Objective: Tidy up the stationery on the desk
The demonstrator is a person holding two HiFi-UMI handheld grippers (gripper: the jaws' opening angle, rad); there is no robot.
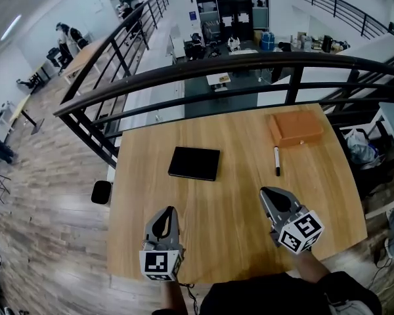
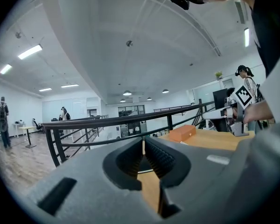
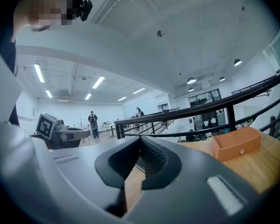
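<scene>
We hold the left hand-held gripper (image 1: 167,212) over the table's (image 1: 223,241) near edge, closed but for a sliver and empty. The right hand-held gripper (image 1: 268,193) is fully closed and empty. Bare wood lies ahead of both. A black notebook (image 1: 194,163) lies mid-table, a pen (image 1: 277,161) nearer the right edge, and an orange box (image 1: 295,128) at the far right corner.
</scene>
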